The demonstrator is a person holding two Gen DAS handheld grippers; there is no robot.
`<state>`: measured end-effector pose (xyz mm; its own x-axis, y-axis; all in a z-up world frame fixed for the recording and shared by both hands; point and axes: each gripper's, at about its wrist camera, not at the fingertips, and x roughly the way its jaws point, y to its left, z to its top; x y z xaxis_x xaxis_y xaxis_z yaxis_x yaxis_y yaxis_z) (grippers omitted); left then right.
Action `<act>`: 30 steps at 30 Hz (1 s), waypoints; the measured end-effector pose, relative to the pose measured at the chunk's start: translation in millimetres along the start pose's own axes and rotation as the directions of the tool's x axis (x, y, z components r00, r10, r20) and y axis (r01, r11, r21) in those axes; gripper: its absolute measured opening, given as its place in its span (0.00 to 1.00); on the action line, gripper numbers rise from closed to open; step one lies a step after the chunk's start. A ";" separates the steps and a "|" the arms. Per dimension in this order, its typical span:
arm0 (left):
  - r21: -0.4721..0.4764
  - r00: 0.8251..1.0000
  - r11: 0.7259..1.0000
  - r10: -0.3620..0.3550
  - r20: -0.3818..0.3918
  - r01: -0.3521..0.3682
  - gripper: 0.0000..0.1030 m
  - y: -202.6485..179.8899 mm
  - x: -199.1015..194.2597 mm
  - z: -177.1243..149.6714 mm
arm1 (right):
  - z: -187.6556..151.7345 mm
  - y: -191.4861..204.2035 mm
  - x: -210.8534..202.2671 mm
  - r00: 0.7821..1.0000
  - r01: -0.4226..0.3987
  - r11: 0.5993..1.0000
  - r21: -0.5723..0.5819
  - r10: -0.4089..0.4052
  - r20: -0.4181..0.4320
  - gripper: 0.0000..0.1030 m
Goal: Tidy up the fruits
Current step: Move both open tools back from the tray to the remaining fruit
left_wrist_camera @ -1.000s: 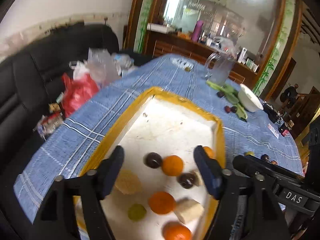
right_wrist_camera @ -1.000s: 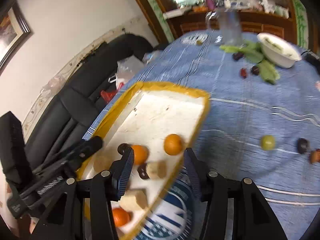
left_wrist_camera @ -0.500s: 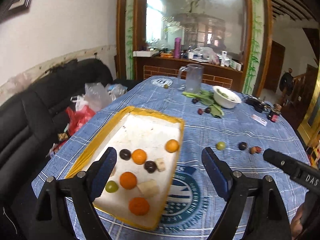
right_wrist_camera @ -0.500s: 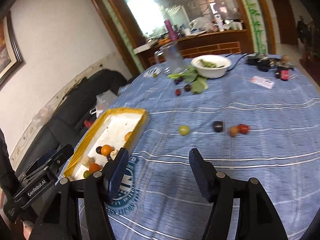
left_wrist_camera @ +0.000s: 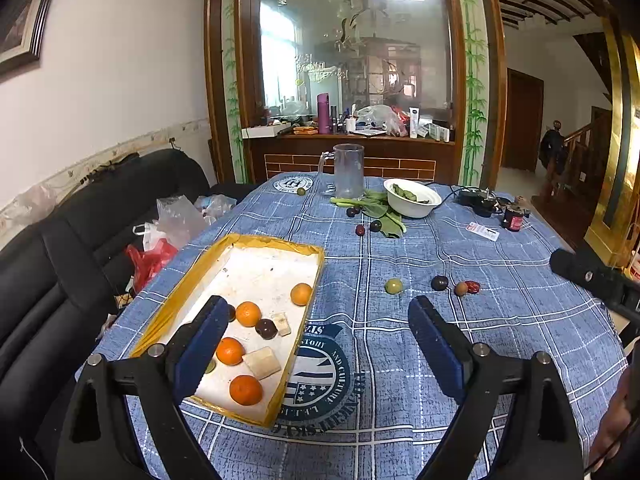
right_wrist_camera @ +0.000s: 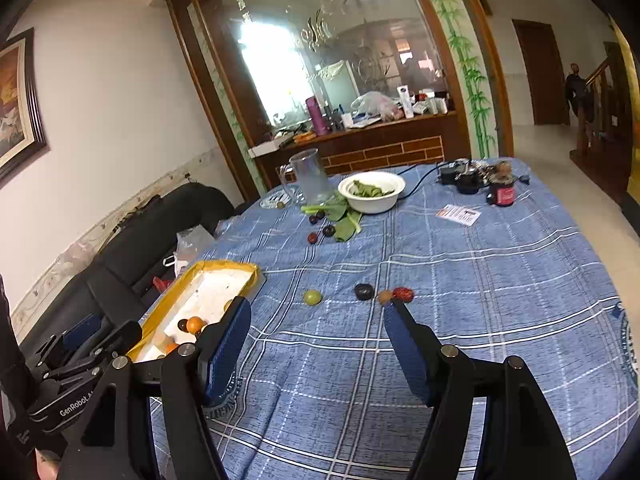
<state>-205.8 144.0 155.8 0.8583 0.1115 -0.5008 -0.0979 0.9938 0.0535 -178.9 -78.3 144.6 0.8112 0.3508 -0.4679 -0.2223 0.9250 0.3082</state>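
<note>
A yellow-rimmed white tray [left_wrist_camera: 308,300] lies at the left of the blue tablecloth and holds several oranges [left_wrist_camera: 248,313], dark plums and pale chunks; it also shows in the right wrist view [right_wrist_camera: 248,272]. Loose on the cloth are a green fruit [left_wrist_camera: 393,286] [right_wrist_camera: 312,297], a dark plum [left_wrist_camera: 439,282] [right_wrist_camera: 363,291], a brown fruit [left_wrist_camera: 461,289] [right_wrist_camera: 385,296] and a red fruit [left_wrist_camera: 473,287] [right_wrist_camera: 403,293]. My left gripper [left_wrist_camera: 316,340] is open and empty above the tray's near right edge. My right gripper [right_wrist_camera: 318,344] is open and empty, short of the loose fruits.
At the far end stand a clear jug [left_wrist_camera: 349,170], a white bowl [left_wrist_camera: 412,198] with greens, leaves and more dark fruits [left_wrist_camera: 360,230], a small jar [left_wrist_camera: 513,218] and a cable. A black sofa [left_wrist_camera: 60,260] with plastic bags runs along the left.
Both grippers have pulled back and risen away from the tray. The view now takes in the whole table and the loose fruits. Both stayed open and empty.
</note>
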 end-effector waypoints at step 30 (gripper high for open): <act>-0.052 0.985 0.997 -0.070 -0.159 0.063 0.90 6.9 109.8 25.5 | 25.3 -70.6 90.0 0.987 0.119 0.989 0.089 -0.109 -0.116 0.77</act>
<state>-99.4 163.2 123.2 0.7718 0.0393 -0.6346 -0.0698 0.9973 -0.0232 -76.5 -115.7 101.7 0.7623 0.2626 -0.5916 -0.0748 0.9436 0.3226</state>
